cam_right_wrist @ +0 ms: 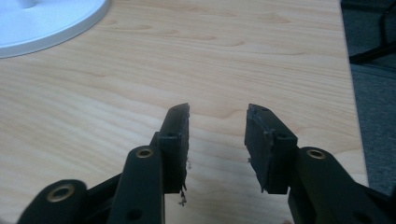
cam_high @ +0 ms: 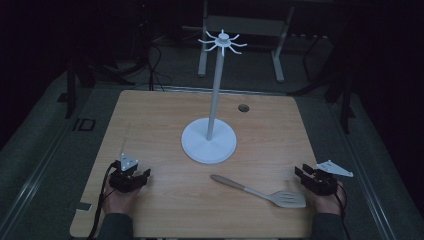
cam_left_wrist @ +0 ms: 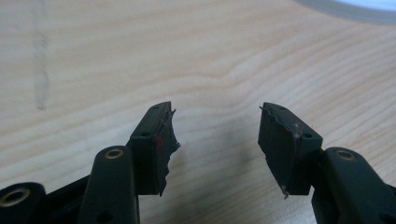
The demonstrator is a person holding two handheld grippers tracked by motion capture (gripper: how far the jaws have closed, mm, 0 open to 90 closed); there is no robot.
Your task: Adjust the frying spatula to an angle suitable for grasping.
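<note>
Spatula waiting, both grippers parked

Spatula (cam_high: 260,191) lies flat on the table (cam_high: 150,120), near my edge and to the right of centre. Its wooden handle points up and left toward the white stand (cam_high: 208,141); its pale slotted blade points down and right, ending just beside my right gripper (cam_high: 301,174). Nothing touches it. I judge that the blade sits close to my right hand so that this hand can take it first, and that the handle is the part to pinch, since it is narrow and lies clear of everything else.

My right gripper rests at the table's right edge with its jaws spread apart and nothing between them; its own view looks along bare wood toward the stand's round base (cam_right_wrist: 46,23). My left gripper (cam_high: 141,174) rests well apart from the spatula, near the left front of the table, jaws also spread wide over bare wood.

Beyond the spatula the stand rises on a thin pole to a ring of hooks (cam_high: 222,42), which I take to be where the spatula should hang.
</note>
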